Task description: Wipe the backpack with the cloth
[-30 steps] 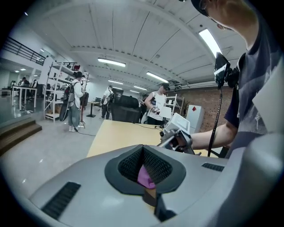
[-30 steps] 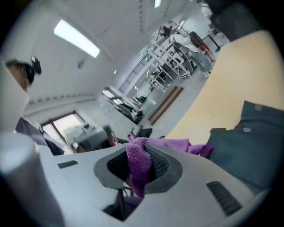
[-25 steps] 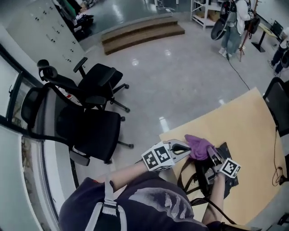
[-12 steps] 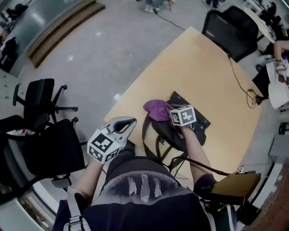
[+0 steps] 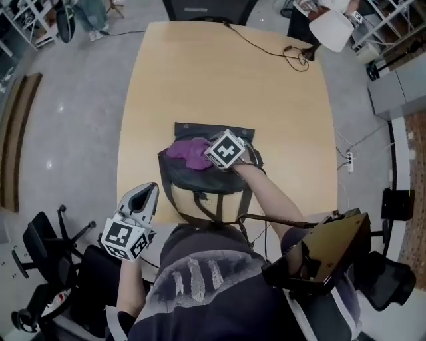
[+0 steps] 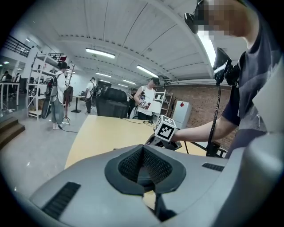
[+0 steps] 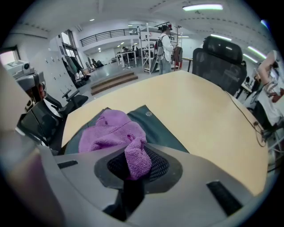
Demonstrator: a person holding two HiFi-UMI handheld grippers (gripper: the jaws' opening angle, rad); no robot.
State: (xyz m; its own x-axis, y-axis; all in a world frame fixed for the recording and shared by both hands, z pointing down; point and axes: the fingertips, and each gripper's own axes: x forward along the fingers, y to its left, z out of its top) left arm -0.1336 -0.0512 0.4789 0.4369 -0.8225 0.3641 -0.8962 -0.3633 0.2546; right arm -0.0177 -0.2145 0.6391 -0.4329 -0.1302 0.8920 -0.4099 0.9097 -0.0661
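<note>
A dark backpack (image 5: 200,178) lies flat on the near part of the wooden table (image 5: 226,80), straps toward me. A purple cloth (image 5: 188,152) is bunched on its upper left. My right gripper (image 5: 204,154) rests on the backpack, shut on a fold of the cloth (image 7: 135,157); the rest of the cloth (image 7: 108,131) spreads ahead of the jaws over the backpack (image 7: 162,131). My left gripper (image 5: 148,194) hangs off the table's near-left edge, apart from the backpack, shut with nothing between its pads (image 6: 143,166). It looks toward the right gripper's marker cube (image 6: 165,128).
A cable (image 5: 293,52) trails over the table's far right. A black chair (image 5: 203,8) stands at the far edge, and office chairs (image 5: 36,250) sit on the floor at my left. People stand in the background (image 6: 57,95).
The head view has swung from the floor and chairs onto the table. My left gripper has drawn away from the backpack to the near-left edge. The right gripper stays on the cloth.
</note>
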